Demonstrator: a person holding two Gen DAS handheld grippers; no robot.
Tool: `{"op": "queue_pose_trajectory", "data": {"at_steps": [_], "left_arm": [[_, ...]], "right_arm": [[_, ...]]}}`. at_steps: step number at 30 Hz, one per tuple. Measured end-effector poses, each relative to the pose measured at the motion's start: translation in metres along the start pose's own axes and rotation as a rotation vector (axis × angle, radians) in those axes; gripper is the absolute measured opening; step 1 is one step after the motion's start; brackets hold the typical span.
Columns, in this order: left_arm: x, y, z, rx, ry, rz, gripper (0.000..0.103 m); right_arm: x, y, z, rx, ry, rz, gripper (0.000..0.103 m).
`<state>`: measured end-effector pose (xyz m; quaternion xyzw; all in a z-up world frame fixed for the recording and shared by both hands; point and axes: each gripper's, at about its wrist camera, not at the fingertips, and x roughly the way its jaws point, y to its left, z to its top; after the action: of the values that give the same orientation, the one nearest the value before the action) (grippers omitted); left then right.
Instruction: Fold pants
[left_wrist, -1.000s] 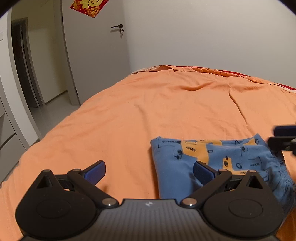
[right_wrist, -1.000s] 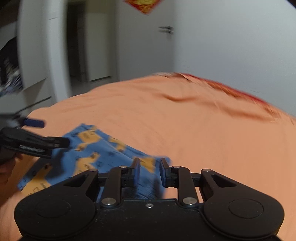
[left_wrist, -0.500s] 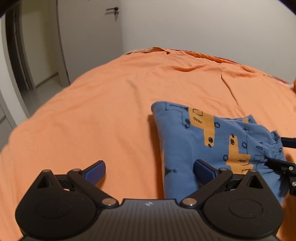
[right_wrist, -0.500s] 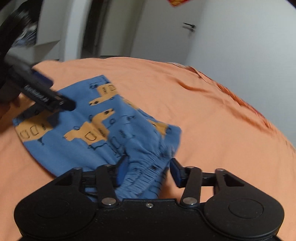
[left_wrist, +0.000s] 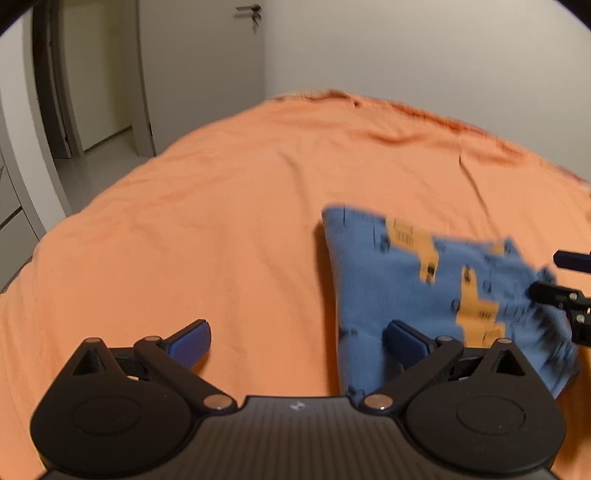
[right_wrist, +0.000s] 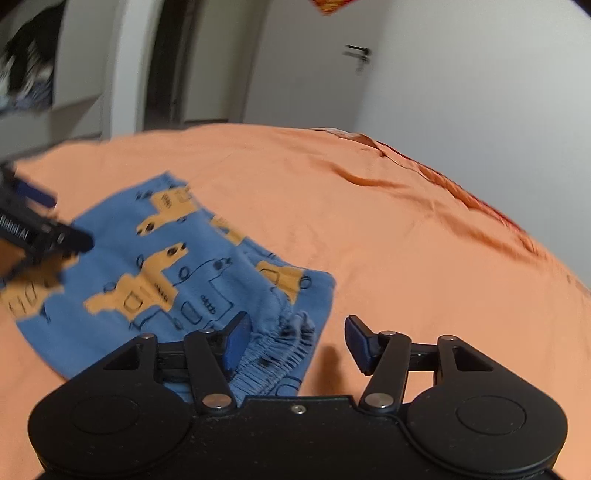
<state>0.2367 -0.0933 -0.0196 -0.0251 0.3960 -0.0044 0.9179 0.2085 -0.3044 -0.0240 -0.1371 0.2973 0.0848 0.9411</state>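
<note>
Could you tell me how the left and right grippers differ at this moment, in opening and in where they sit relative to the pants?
The left gripper is spread wider than the right gripper. The left has mostly orange bedsheet between its fingers, with the pants' edge by one finger; the right has the pants' gathered waistband between its fingers. Shared: both are open, gripping nothing, with blue finger pads.

Both wrist views low over bed (left_wrist: 221, 229), sharing pants (right_wrist: 155, 266).
</note>
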Motion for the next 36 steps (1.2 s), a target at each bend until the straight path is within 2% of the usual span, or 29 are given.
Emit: {"op": "queue_pose_trajectory", "data": {"at_steps": [2,5,7,8,10,11,12,16,18,20,23,26,29,33,36], "left_arm": [[0.002,0.002,0.008,-0.020,-0.056,0.004,0.103],[0.023,0.000,0.022,-0.033,-0.061,0.020,0.103],[0.035,0.002,0.022,-0.039,-0.034,0.026,0.103],[0.038,0.005,0.018,-0.049,-0.032,0.022,0.103],[0.039,0.011,0.012,-0.073,-0.047,-0.011,0.103],[0.039,0.015,0.011,-0.084,-0.044,-0.022,0.103],[0.038,0.018,0.012,-0.097,-0.039,-0.034,0.103],[0.031,0.019,0.017,-0.123,-0.018,-0.036,0.103],[0.021,0.016,0.017,-0.108,-0.014,-0.037,0.103],[0.007,0.012,0.012,-0.071,-0.013,-0.045,0.103],[-0.006,0.000,-0.007,-0.029,0.056,-0.046,0.103],[-0.010,-0.013,-0.033,0.005,0.142,-0.015,0.103],[-0.022,-0.017,-0.049,-0.007,0.121,-0.008,0.103],[-0.025,-0.016,-0.047,-0.035,0.143,0.002,0.103],[-0.026,-0.012,-0.048,-0.061,0.147,-0.003,0.103]], "right_arm": [[-0.005,0.004,0.011,-0.034,-0.048,0.035,0.060],[0.002,0.022,0.039,-0.136,-0.097,0.100,0.063],[0.022,0.031,0.050,-0.163,-0.071,0.156,0.065],[0.035,0.036,0.050,-0.193,-0.039,0.158,0.065],[0.058,0.041,0.041,-0.273,0.014,0.094,0.065],[0.060,0.035,0.036,-0.264,-0.005,0.087,0.072],[0.058,0.025,0.032,-0.218,-0.015,0.074,0.073],[0.035,-0.003,0.030,-0.018,-0.002,0.006,0.072],[0.016,-0.009,0.032,0.082,-0.041,0.040,0.072],[-0.002,-0.004,0.026,0.151,-0.053,0.120,0.073],[-0.019,0.015,0.004,0.126,-0.016,0.153,0.081],[-0.022,0.033,-0.028,0.033,0.053,0.112,0.084],[-0.031,0.028,-0.045,0.099,0.044,0.077,0.101],[-0.032,0.015,-0.054,0.173,0.083,0.080,0.102],[-0.037,0.015,-0.058,0.162,0.100,0.054,0.102]]}}
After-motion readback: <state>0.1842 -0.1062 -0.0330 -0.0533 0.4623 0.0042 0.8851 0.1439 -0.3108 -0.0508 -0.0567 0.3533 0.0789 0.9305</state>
